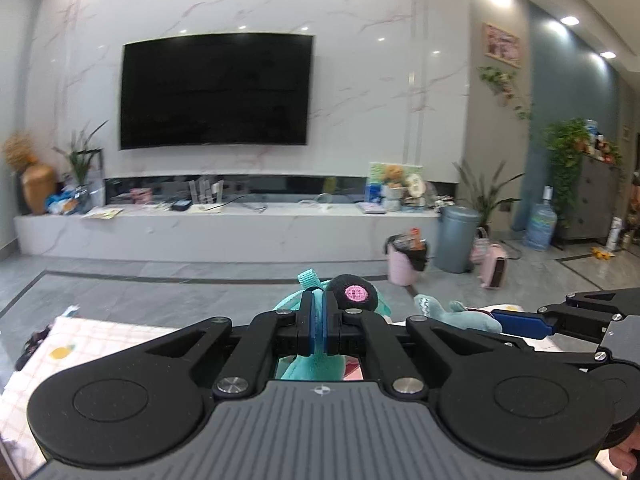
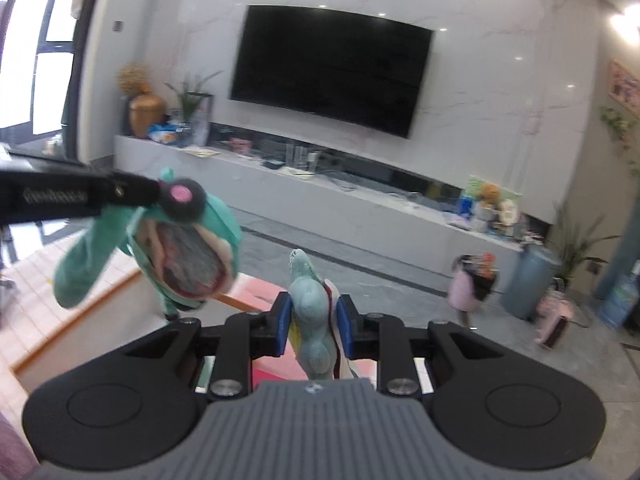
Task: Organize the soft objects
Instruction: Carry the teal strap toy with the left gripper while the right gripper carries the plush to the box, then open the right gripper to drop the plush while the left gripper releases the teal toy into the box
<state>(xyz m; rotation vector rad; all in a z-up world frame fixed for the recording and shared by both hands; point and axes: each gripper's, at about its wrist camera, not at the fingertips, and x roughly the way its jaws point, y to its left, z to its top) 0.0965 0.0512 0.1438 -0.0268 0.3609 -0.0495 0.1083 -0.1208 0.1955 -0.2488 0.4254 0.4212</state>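
A black television [image 1: 216,90] hangs on the marble wall. The left gripper [image 1: 319,322] has its jaws clamped on a green frog toy [image 2: 176,248], held in the air. The right gripper [image 2: 314,326] has its jaws clamped on a smaller pale blue plush toy [image 2: 314,312], beside the frog.

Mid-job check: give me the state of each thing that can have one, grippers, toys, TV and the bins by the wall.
left gripper: shut on the teal big-mouth plush toy
teal big-mouth plush toy: hanging in the air, mouth gaping
right gripper: shut on the pale blue plush toy
pale blue plush toy: clamped between the pads
TV: screen dark
grey bin: lid closed
pink bin: open, filled
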